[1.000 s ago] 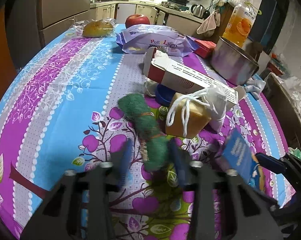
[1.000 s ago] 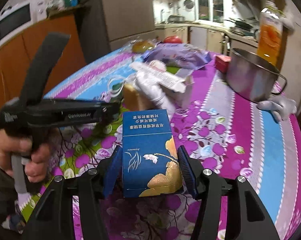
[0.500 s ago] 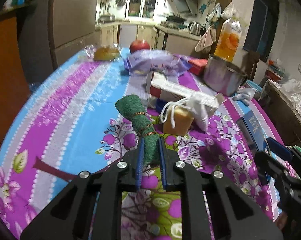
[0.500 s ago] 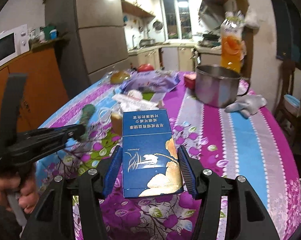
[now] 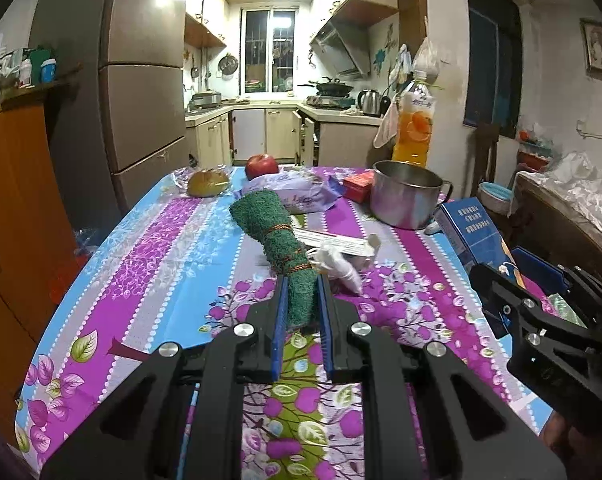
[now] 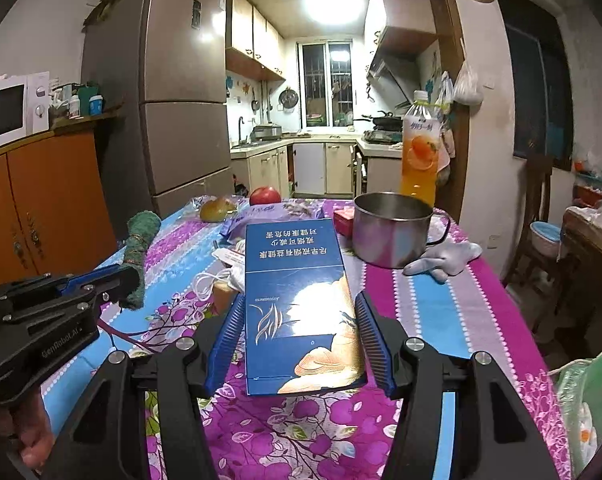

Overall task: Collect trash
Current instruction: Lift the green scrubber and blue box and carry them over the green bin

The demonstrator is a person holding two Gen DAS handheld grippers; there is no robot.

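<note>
Clamping green roll (image 5: pixel 279 236) lengthwise, left hand-held gripper (image 5: pixel 301 312); right (image 6: pixel 301 320) grips blue box (image 6: pixel 299 300).

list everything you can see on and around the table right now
rolled green scrubbing cloth tied with cord: 1, green, clamped in left gripper
flat cardboard box: 1, blue, clamped in right gripper
round metal pot: 1, steel, far right of table
orange drink bottle: 1, behind pot
apple: 1, red, far end
wrapped bun: 1, yellow-brown, left of apple
plastic snack bag: 1, purple, before apple
small carton: 1, red, left of pot
glove: 1, pale, by pot
flowered tablecloth: 1, purple and blue
left gripper: black, blue pads
right gripper: black, blue pads
</note>
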